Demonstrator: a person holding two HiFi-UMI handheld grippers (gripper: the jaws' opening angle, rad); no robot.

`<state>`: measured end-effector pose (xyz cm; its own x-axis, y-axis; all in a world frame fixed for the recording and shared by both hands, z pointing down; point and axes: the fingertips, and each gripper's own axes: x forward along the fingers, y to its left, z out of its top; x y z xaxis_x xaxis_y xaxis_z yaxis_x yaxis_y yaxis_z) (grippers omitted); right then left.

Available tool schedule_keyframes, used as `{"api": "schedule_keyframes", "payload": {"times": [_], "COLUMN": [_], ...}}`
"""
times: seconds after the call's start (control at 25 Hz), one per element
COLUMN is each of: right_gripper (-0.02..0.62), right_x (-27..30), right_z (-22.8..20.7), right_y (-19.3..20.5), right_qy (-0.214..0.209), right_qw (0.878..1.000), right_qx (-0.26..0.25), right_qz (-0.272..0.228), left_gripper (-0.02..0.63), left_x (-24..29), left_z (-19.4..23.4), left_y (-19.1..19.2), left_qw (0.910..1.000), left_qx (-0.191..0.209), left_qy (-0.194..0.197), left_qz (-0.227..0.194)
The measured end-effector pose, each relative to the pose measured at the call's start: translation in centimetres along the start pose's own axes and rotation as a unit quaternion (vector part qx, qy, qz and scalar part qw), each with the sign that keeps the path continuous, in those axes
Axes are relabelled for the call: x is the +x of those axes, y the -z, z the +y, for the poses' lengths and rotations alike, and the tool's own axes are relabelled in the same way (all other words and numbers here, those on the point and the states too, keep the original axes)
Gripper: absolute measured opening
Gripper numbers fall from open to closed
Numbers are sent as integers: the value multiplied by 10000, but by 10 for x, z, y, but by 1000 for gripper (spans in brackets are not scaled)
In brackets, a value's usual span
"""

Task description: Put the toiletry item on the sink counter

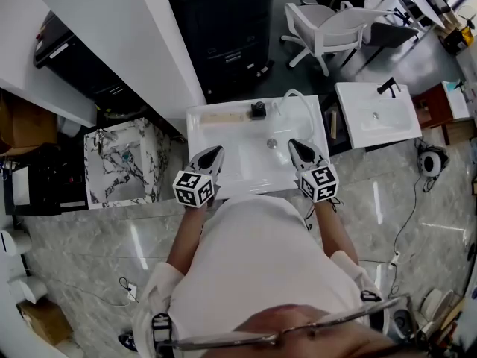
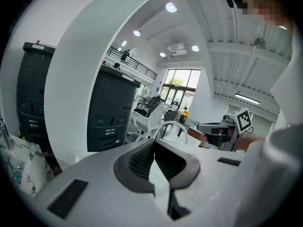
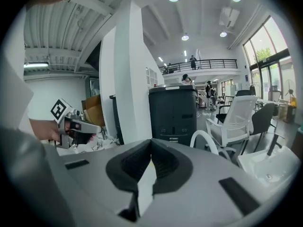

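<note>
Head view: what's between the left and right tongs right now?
Only white sink basin, with the drain close to the right tongs; nothing else lies between it and the left tongs. The head view shows it.

White sink counter (image 1: 216, 136) standing on grey marbled floor (image 1: 97, 237). Along its back edge lie a pale tan strip (image 1: 223, 116) and a small black object (image 1: 258, 110) (kind unclear), beside a curved white faucet (image 1: 307, 107).

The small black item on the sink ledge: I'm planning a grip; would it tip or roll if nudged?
The small black item looks squat and blocky, so it probably won't roll or tip. Being small, it is likely light, and may slide on the glossy white sink ledge.
</note>
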<state>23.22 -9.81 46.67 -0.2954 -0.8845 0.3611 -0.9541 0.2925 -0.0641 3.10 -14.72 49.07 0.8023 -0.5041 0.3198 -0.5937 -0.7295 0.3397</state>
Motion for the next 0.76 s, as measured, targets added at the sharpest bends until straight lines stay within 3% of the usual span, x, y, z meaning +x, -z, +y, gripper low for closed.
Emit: {"api": "schedule_keyframes", "payload": {"times": [0.76], "right_gripper": [6], "right_x": [19], "right_z": [7], "right_y": [1], "right_qy": [-173], "right_qw": [9998], "right_qx": [46], "right_qz": [56], "left_gripper": [5], "left_x": [2], "left_z": [12], "left_y": [-3], "left_qw": [9999], "left_qx": [-47], "left_qy": [-120], "left_qz": [-66]}}
